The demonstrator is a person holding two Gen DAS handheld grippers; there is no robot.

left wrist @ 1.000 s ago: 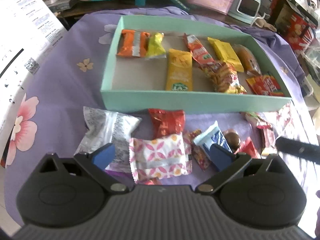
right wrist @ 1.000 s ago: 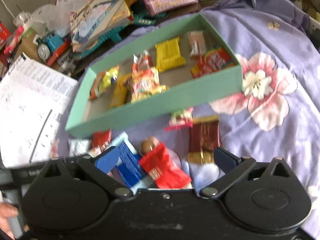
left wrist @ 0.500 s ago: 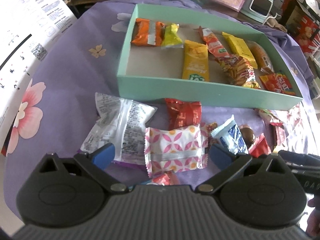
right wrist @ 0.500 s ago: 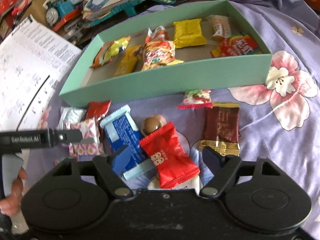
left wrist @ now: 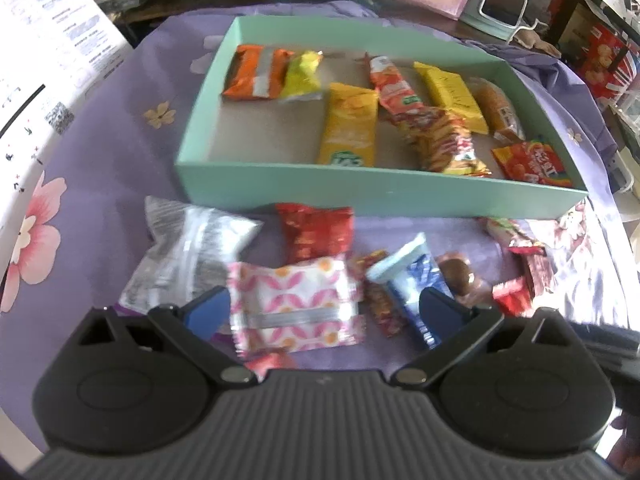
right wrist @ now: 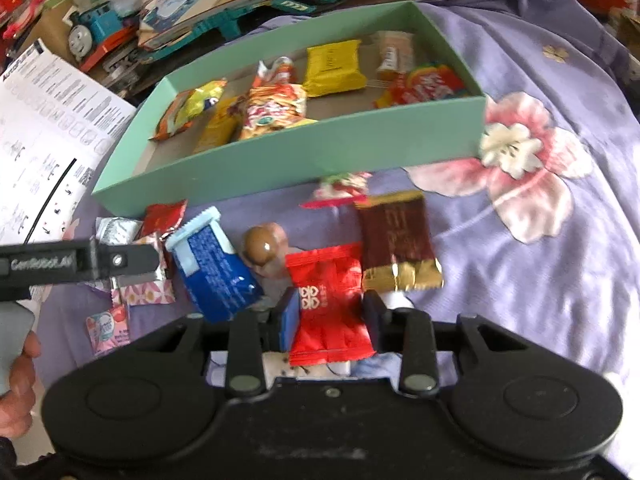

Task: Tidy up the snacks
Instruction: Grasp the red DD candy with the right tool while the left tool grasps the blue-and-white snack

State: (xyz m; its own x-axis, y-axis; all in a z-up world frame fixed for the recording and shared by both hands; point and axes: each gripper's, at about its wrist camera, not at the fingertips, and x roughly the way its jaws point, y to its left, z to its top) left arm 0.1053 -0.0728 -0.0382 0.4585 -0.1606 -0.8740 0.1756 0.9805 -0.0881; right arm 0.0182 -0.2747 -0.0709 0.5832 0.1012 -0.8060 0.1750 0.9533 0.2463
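While the right tongs pinch a shiny red packet near the mint box, left tongs sit spread over purple floral cloth.

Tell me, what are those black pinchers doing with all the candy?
Someone is sorting snacks into the green box, a pincher in each hand. The right gripper has closed on a red packet lying on the purple cloth. The left gripper is open over a pink patterned packet. Several snacks are already in the box.
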